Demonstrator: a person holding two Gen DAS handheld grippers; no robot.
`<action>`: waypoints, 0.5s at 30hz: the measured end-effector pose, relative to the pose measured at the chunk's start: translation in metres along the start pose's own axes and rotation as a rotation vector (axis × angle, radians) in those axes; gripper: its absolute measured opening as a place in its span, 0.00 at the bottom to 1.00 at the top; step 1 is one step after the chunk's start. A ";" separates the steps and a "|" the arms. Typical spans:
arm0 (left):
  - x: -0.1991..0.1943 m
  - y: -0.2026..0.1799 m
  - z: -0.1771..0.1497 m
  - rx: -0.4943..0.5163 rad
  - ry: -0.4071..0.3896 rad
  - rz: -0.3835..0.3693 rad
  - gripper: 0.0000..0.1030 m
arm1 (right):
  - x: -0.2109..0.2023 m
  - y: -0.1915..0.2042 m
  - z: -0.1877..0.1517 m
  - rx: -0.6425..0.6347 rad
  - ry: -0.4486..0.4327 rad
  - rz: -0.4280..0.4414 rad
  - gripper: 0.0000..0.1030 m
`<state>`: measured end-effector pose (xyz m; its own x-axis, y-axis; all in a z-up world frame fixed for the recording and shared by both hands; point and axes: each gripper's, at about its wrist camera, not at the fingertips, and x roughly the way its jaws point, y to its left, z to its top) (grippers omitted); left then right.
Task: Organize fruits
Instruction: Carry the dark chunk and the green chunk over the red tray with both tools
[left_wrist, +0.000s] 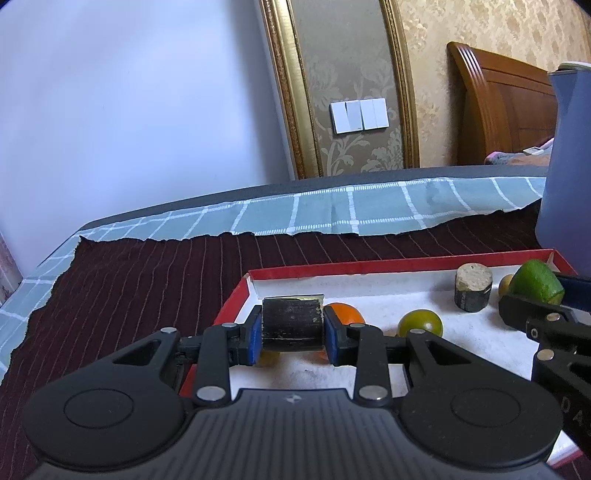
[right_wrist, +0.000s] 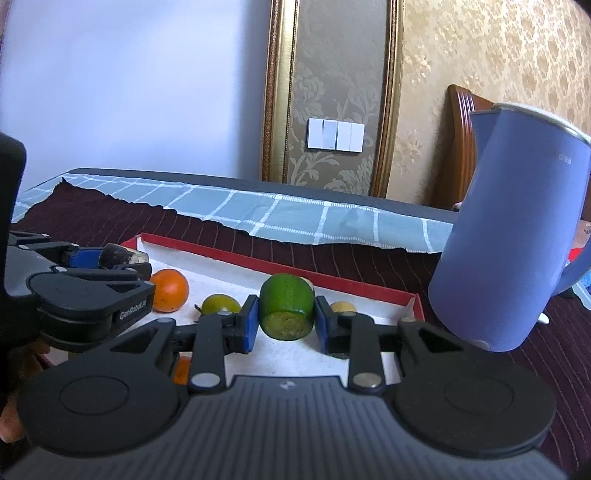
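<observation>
Fruit lies in a shallow red-rimmed tray (left_wrist: 406, 264) with a white floor, set on a dark maroon striped cloth (left_wrist: 147, 273) over a pale blue checked cloth (left_wrist: 332, 210) on the bench. The left claw (left_wrist: 293, 334) is clamped on a dark cylindrical piece (left_wrist: 291, 323), held above the tray's near left part, its blue pads (left_wrist: 255, 336) pressing both sides. The right claw (right_wrist: 285, 326) is clamped on a green fruit with a cut end (right_wrist: 286, 310), held over the middle of the tray with the cut face turned toward the camera. On the tray floor an orange (right_wrist: 170, 290) sits at the left, a small green-yellow fruit (right_wrist: 221, 303) just right of it, and a small pale yellow fruit (right_wrist: 342, 307) further right, partly hidden behind the right claw. In the left wrist view a short dark cylinder with a tan top (left_wrist: 473, 290) stands upright toward the far right of the tray. A tall blue jug (right_wrist: 517, 236) stands just beyond the tray's right end. Behind the bench are a white wall, a gold-framed panel with a white switch plate (right_wrist: 335, 136), and a wooden headboard (left_wrist: 506, 107).
</observation>
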<state>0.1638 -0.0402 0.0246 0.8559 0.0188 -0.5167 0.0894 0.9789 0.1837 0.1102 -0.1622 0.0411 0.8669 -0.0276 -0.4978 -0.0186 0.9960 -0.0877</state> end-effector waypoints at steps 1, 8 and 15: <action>0.001 0.000 0.001 0.001 0.001 0.002 0.31 | 0.002 -0.001 0.000 0.002 0.004 -0.002 0.28; 0.011 -0.002 0.005 -0.001 0.008 0.005 0.31 | 0.014 -0.005 0.000 0.016 0.017 -0.022 0.28; 0.015 -0.003 0.008 -0.005 0.009 -0.001 0.31 | 0.021 -0.008 0.002 0.027 0.016 -0.032 0.28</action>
<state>0.1806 -0.0442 0.0233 0.8513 0.0199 -0.5242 0.0877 0.9798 0.1795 0.1292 -0.1702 0.0335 0.8586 -0.0602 -0.5090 0.0220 0.9965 -0.0807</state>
